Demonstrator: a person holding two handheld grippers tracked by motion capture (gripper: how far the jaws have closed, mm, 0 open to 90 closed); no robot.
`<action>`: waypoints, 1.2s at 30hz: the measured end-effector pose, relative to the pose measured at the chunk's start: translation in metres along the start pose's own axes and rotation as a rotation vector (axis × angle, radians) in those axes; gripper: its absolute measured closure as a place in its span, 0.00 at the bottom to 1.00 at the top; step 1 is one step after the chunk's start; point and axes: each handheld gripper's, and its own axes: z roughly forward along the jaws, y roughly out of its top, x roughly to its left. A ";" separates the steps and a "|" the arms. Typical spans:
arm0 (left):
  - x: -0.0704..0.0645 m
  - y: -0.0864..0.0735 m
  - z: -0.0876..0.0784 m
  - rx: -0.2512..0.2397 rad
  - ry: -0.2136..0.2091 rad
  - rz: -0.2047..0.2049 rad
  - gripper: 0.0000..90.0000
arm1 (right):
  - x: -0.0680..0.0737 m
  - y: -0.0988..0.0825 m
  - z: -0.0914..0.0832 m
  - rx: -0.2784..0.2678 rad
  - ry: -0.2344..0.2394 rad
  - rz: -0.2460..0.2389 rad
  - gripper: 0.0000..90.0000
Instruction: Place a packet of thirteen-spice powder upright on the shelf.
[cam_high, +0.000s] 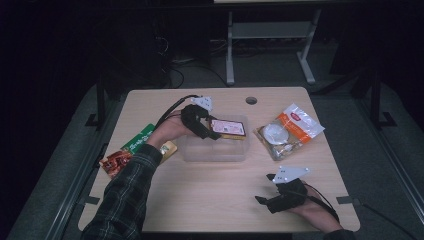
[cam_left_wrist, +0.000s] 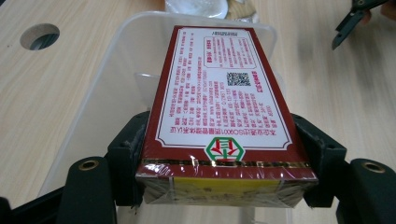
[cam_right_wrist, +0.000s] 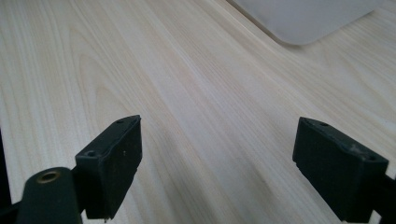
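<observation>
The left tongs (cam_left_wrist: 224, 158) are clamped on the sides of a flat box (cam_left_wrist: 219, 107), dark red with a white printed label, a square code, a green-and-red emblem and clear wrap, held above the clear plastic tub (cam_high: 215, 150) mid-desk. The right tongs (cam_right_wrist: 217, 163) stand apart over the bare desk (cam_right_wrist: 187, 70), near right.

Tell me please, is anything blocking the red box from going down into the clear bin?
Nothing visible: the left gripper holds the red box over the clear bin, whose inside looks empty.
</observation>
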 end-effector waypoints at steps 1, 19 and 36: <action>0.000 0.000 0.002 0.004 0.001 -0.007 0.35 | 0.000 0.000 0.000 0.001 -0.001 -0.001 0.17; 0.001 0.015 0.009 0.006 -0.004 0.020 0.35 | 0.000 0.001 -0.002 -0.014 -0.005 -0.009 0.18; 0.004 0.022 0.009 -0.090 -0.011 0.013 0.34 | 0.000 0.002 -0.002 -0.013 -0.002 -0.010 0.18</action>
